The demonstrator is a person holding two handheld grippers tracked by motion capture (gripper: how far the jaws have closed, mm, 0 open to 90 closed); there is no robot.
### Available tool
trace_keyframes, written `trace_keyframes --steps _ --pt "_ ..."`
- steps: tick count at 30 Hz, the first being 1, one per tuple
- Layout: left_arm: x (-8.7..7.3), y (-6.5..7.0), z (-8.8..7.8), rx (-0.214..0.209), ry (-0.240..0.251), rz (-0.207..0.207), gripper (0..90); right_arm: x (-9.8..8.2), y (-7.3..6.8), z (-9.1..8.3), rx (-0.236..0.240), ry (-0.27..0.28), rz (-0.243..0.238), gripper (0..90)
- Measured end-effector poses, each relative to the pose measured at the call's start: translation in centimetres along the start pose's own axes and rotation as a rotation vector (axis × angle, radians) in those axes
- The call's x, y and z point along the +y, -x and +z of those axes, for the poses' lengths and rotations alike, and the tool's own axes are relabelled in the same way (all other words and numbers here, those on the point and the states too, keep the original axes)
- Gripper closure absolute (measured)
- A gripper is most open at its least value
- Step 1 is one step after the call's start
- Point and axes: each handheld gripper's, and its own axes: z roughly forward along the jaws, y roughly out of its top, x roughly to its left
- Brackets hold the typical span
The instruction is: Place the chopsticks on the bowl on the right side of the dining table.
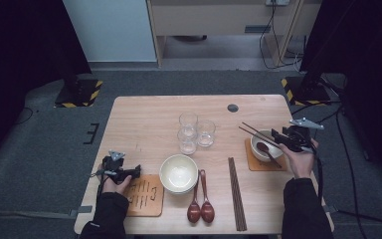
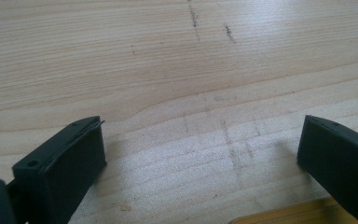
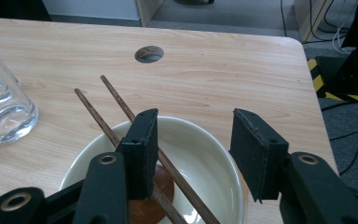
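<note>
High view, left to right: the left claw rests low at the near left of the counter, jaws spread wide with only bare wood between them, just beside a wooden coaster with a cut pattern. It looks parked there, leaving the work to the other hand.

Right of it sits a stack of cream bowls, then two brown spoons lying side by side, handles pointing far. Beyond them, mid-counter, stand three clear glasses bunched together. A pair of chopsticks lies straight, near to far, right of the spoons.

At the far right a white bowl sits on its own coaster, with a brown spoon inside and a second pair of chopsticks laid across its rim, tips pointing far-left. The right claw hovers over this bowl, jaws released and about half apart; the chopsticks pass under its left jaw rather than between the pads, so nothing is gripped. I judge this place setting is the one in hand, and the chopsticks have likely just been set down.

The glass nearest the bowl stands close to the chopstick tips, a thing to avoid if they are shifted.
</note>
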Motion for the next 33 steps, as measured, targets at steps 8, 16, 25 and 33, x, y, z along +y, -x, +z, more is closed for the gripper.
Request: trace_keyframes --steps 8,16,25,33 --pt "0.0 0.0 0.0 0.000 0.000 0.000 0.0 -0.5 -0.2 1.3 -0.022 -0.047 -0.002 51.5" --pt "0.0 0.0 0.0 0.000 0.000 0.000 0.0 -0.7 -0.4 2.2 -0.048 -0.069 -0.003 51.2" --pt "0.0 0.0 0.0 0.000 0.000 0.000 0.0 -0.7 -0.6 2.6 -0.056 -0.073 0.010 49.2" --pt "0.0 0.0 0.0 0.000 0.000 0.000 0.0 -0.8 -0.5 2.8 -0.069 -0.073 0.017 47.4"
